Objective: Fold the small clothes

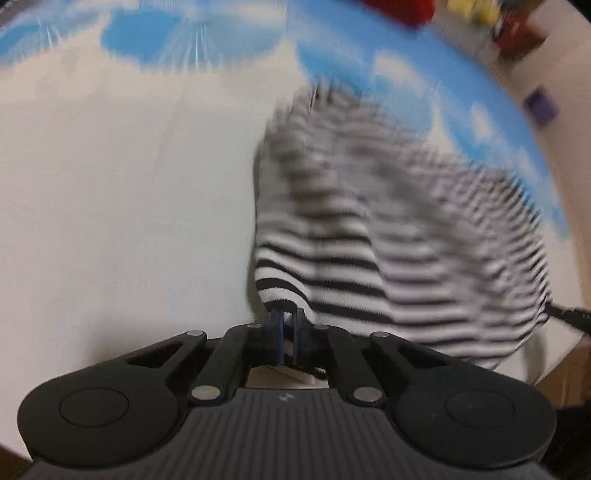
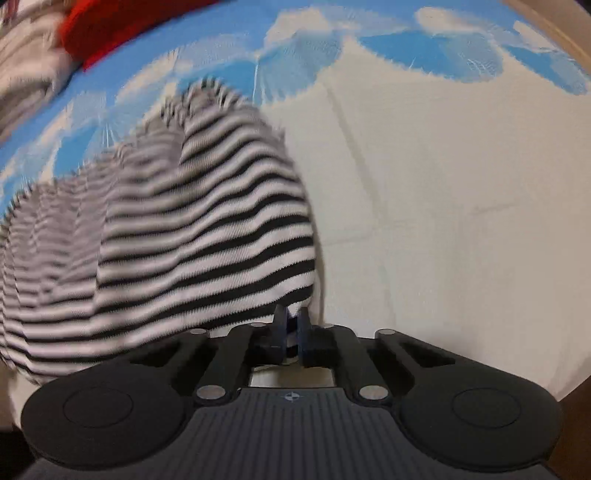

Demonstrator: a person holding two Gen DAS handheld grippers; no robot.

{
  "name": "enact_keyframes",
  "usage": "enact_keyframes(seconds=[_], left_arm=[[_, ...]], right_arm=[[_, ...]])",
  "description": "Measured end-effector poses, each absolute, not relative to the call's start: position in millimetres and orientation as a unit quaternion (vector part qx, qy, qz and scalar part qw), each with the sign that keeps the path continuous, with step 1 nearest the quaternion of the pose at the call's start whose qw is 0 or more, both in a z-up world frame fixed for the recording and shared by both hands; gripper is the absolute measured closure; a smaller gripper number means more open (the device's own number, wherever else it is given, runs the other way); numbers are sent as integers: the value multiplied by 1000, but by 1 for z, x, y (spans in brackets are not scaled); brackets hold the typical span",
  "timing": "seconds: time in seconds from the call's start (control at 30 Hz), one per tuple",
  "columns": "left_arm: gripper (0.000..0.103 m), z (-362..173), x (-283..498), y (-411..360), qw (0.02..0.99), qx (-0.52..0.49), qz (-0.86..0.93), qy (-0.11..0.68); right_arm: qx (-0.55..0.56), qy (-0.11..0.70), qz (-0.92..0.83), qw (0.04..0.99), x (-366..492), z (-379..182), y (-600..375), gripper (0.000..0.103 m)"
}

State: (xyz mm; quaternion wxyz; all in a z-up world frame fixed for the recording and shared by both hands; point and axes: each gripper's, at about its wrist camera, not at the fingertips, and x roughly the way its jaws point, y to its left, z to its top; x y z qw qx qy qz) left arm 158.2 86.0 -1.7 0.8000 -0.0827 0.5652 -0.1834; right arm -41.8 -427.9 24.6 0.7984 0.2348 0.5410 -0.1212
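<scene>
Left wrist view. Your left tool (image 1: 289,320) is clenched on the near corner of a black-and-white striped garment (image 1: 369,236); the blue-padded fingertips (image 1: 277,325) stand pressed together with cloth between them. The garment hangs up and away to the right of the tool, above a worktop cloth (image 1: 122,206) that is cream with blue cloud shapes along its far border. Only the stripes nearest the tool are sharp; the far half is smeared by motion and its outline cannot be traced. At the right edge, a dark slim part (image 1: 569,314) meets the garment's other corner, cut off by the frame. Red and yellow items (image 1: 436,11) at the top are too blurred to name.

Right wrist view. Your right tool (image 2: 291,325) is clenched on the opposite corner of the same garment (image 2: 192,236), which spreads to the left, lifted off the cloth (image 2: 443,206). Its left part is blurred and runs out of frame. A red fabric mass (image 2: 118,26) at top left is cropped and indistinct.
</scene>
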Motion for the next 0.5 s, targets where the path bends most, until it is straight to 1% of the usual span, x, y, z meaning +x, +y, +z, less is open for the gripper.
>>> enact_keyframes(seconds=[0.07, 0.13, 0.2, 0.23, 0.3, 0.4, 0.43, 0.5], left_arm=[[100, 9, 155, 100, 813, -111, -183, 542], [101, -1, 156, 105, 804, -93, -148, 568], [101, -20, 157, 99, 779, -48, -125, 613], [101, -27, 156, 92, 768, -25, -131, 627], [100, -29, 153, 82, 764, 5, -135, 631], [98, -8, 152, 75, 802, 23, -125, 583], [96, 4, 151, 73, 822, 25, -128, 555], [96, 18, 151, 69, 838, -4, -165, 521]], right_arm=[[284, 492, -120, 814, -50, 40, -441, 100], [301, 468, -116, 823, -57, 48, -449, 100], [282, 507, -134, 804, -57, 36, -449, 101], [273, 538, -143, 784, -56, 24, -449, 103], [252, 583, -159, 756, -55, 6, -447, 103], [241, 575, -154, 766, -50, 11, -443, 103], [231, 562, -163, 778, -49, 17, -441, 102], [193, 523, -184, 810, -50, 33, -435, 101]])
